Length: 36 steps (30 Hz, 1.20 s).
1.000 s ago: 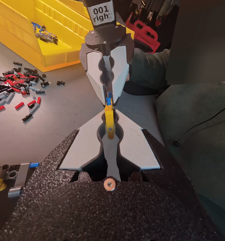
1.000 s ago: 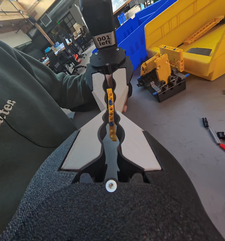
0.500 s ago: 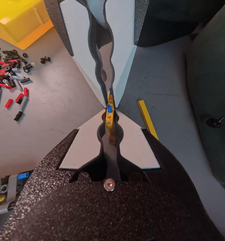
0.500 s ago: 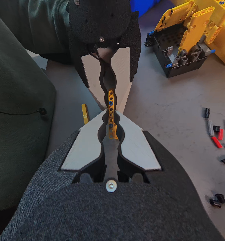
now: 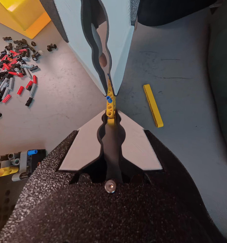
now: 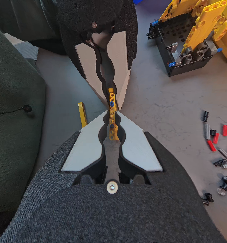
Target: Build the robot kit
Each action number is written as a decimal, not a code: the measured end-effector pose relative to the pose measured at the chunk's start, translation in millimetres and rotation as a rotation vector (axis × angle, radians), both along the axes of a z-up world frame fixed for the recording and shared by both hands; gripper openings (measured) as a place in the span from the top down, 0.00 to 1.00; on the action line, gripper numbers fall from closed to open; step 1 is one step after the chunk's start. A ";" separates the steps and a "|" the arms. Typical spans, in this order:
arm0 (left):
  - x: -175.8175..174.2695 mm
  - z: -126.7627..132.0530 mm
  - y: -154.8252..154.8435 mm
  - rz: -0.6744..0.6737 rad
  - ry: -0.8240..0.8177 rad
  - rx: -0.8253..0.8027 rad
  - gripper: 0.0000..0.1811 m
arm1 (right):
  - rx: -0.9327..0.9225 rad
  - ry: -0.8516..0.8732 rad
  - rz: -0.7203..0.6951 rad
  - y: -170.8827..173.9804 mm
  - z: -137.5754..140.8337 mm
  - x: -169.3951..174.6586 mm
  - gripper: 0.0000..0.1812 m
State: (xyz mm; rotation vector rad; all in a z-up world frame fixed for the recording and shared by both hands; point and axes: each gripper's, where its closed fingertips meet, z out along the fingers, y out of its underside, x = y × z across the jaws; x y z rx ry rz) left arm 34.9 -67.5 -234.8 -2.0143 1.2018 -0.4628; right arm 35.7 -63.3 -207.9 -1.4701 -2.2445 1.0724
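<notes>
In your left wrist view, your left gripper (image 5: 111,113) and right gripper (image 5: 110,94) meet tip to tip, both clamped narrow on one yellow holed beam (image 5: 110,105) carrying a blue pin (image 5: 109,98); a loose yellow beam (image 5: 153,105) lies right on the grey table (image 5: 57,105), small pins (image 5: 11,73) scattered left. Your right wrist view alone shows the black-and-yellow brick assembly (image 6: 189,43) and a second blue pin (image 6: 111,126) on the held beam.

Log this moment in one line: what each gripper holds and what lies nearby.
left gripper: shut on yellow holed beam with blue pins | right gripper: shut on same beam | second yellow beam: flat on grey table
</notes>
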 end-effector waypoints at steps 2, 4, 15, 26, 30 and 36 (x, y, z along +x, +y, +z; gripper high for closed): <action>0.0 2.0 -0.6 -0.001 -0.011 -0.006 0.92 | 0.025 0.016 -0.011 1.0 0.0 -1.1 0.96; 0.6 4.9 -1.3 -0.006 -0.019 0.001 0.91 | 0.026 0.020 -0.019 0.9 0.1 -0.8 0.96; -1.7 22.6 3.1 0.024 -0.049 0.063 0.94 | 0.063 0.020 0.013 1.7 0.0 -0.3 0.96; -4.1 27.9 -0.1 0.026 -0.049 0.052 0.96 | 0.087 -0.008 0.046 3.1 -1.8 1.8 0.95; -5.0 28.1 0.9 0.035 -0.058 0.044 0.96 | 0.141 0.005 0.081 10.4 3.5 12.8 0.89; -5.3 28.8 1.7 0.041 -0.059 0.046 0.97 | 0.206 0.006 0.103 19.9 2.8 24.2 0.87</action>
